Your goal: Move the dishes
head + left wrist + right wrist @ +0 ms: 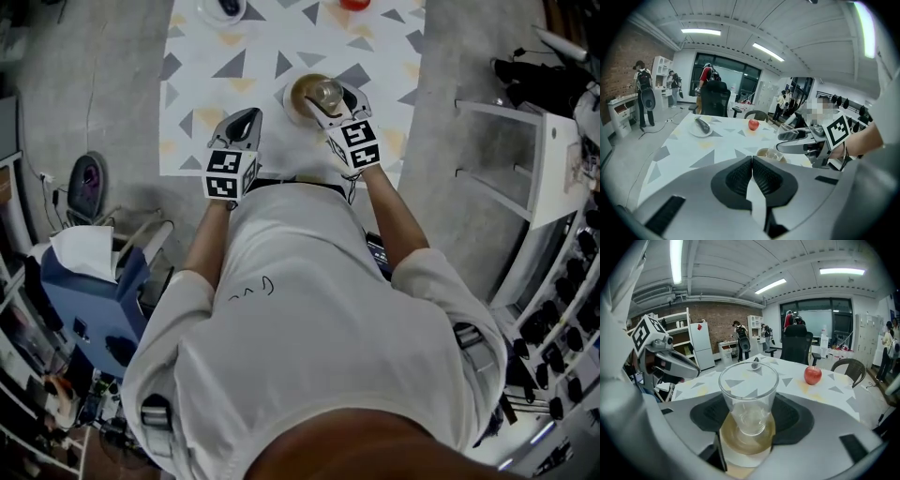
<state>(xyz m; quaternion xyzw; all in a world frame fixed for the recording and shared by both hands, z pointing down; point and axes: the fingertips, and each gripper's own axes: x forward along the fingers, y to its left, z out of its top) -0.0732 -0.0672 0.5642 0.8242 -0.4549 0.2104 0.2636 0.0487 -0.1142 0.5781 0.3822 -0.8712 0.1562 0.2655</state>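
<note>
A clear glass [749,394] stands upright between the pads of my right gripper [749,423], which is shut on it. The glass [327,93] hangs just over a round brown saucer [302,97] near the front edge of the triangle-patterned table [281,37]. In the right gripper view the saucer [746,442] shows through and under the glass's base. My left gripper [246,116] hovers to the left of the saucer, jaws shut and empty [752,161]. From the left gripper view, the right gripper [794,139] holds the glass [788,133] above the saucer [762,152].
A red apple [813,375] and a white plate with a dark long vegetable [701,127] lie at the table's far side. A black office chair [794,345] stands behind the table. A white shelf frame [525,159] is at the right, and people stand at the back.
</note>
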